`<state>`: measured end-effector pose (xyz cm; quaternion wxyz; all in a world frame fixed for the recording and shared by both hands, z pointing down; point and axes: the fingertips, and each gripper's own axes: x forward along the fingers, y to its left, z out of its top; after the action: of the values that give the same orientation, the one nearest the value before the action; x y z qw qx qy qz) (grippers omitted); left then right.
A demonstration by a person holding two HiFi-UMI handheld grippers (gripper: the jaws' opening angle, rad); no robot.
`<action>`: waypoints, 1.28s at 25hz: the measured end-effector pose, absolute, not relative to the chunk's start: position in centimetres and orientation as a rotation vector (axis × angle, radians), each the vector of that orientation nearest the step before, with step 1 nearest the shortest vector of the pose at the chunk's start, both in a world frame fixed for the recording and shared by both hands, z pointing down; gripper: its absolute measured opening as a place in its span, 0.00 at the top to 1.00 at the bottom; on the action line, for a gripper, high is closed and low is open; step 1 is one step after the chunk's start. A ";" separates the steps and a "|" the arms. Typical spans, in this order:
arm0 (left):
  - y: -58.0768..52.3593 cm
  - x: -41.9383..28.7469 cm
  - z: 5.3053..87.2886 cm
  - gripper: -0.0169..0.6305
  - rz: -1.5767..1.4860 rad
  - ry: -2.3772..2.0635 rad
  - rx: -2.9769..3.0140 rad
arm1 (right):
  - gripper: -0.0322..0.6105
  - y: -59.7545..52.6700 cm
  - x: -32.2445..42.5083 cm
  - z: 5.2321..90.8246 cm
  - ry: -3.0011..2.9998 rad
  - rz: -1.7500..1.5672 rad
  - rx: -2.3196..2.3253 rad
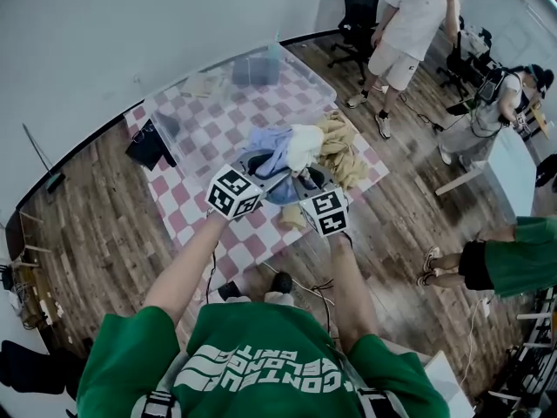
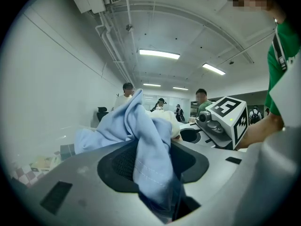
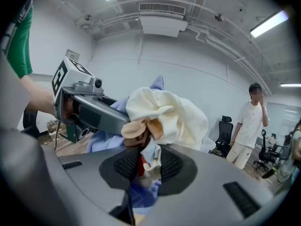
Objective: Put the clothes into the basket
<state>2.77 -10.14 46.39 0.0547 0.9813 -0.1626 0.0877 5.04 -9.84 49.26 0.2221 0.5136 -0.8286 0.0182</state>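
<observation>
A bundle of clothes hangs lifted over the pink checked table (image 1: 187,203): a light blue garment (image 1: 265,146), a cream one (image 1: 305,142) and a tan one (image 1: 341,153). My left gripper (image 1: 259,167) is shut on the light blue garment (image 2: 146,149), which fills the gap between its jaws. My right gripper (image 1: 310,183) is shut on the clothes bundle (image 3: 162,117), with cream, tan and blue folds pinched between its pads. The clear plastic basket (image 1: 315,78) stands at the table's far side, beyond the bundle. Both grippers sit close together, side by side.
A black object (image 1: 148,146) lies at the table's left edge. Cables (image 1: 305,287) run on the wood floor by my feet. A person in white (image 1: 409,24) and an office chair (image 1: 359,11) stand behind the table; a seated person (image 1: 505,259) and a desk (image 1: 509,172) are at the right.
</observation>
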 end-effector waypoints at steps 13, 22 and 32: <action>-12.4 5.4 40.3 0.70 0.205 -0.545 3.049 | 0.81 -12.4 7.6 43.2 -2.323 -0.060 1.433; -14.2 6.8 38.7 0.70 0.201 -0.620 3.045 | 0.81 -14.3 9.1 41.6 -2.357 -0.101 1.384; -17.2 7.3 36.8 0.70 0.199 -0.818 3.016 | 0.81 -17.7 9.5 39.7 -2.456 -0.141 1.241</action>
<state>7.29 -17.15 36.80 0.0052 0.9632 -0.2611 0.0636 9.52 -17.72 39.74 0.1919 0.4422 -0.8747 -0.0503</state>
